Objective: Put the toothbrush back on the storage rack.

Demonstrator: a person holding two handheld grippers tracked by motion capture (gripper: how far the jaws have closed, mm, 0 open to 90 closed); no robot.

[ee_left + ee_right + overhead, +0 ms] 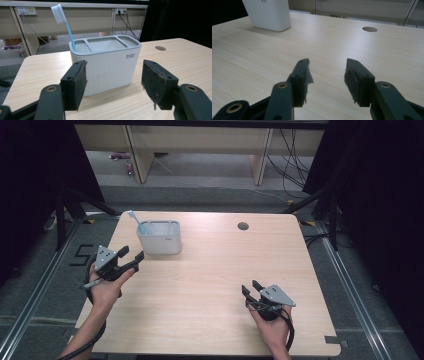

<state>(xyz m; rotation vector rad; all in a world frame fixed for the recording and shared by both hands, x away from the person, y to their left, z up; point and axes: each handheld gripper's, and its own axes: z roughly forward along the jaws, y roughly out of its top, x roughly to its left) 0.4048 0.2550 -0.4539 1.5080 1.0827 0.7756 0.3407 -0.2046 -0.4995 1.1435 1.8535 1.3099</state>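
Note:
A white holder (159, 237) with grey-rimmed compartments stands at the back left of the table. A blue toothbrush (136, 222) leans upright in its left compartment, white head up. In the left gripper view the holder (106, 65) sits just beyond the open jaws and the toothbrush (66, 27) rises from the leftmost slot. My left gripper (130, 256) is open, a short way left of the holder, with nothing between its jaws. My right gripper (251, 287) rests open near the front right, its jaws (327, 81) apart over bare wood. The holder's base (269, 15) shows far off in the right gripper view.
A round cable hole (243, 226) lies in the table (210, 280) at the back right. Beyond the far edge are wooden desks, cables and floor. Dark curtains flank both sides.

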